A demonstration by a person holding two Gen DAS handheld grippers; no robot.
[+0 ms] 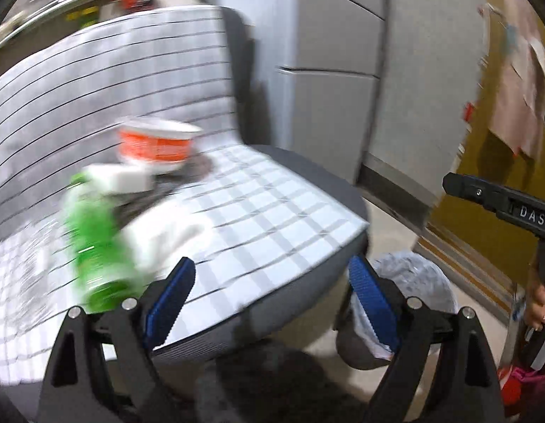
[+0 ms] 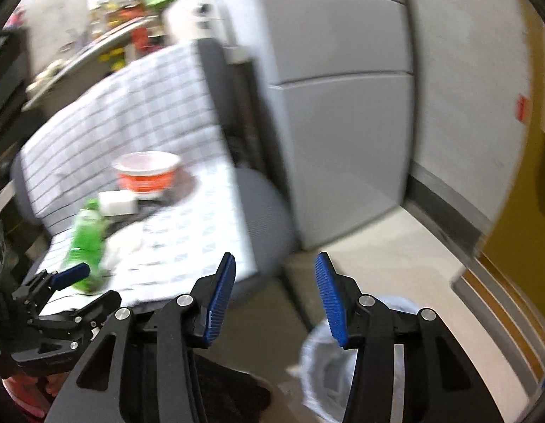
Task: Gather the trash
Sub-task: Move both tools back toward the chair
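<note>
Both views blurred. On the checked chair seat, far left, a green bottle is lying tilted; just right of it a white box, then an orange-and-white cup. You're holding the left hand-held gripper wide, nothing between its jaws. Your right hand-held gripper is gaping partway, also empty, over the floor beside the lined trash bin.

Checked cloth chair cover; glossy plastic bottle.
</note>
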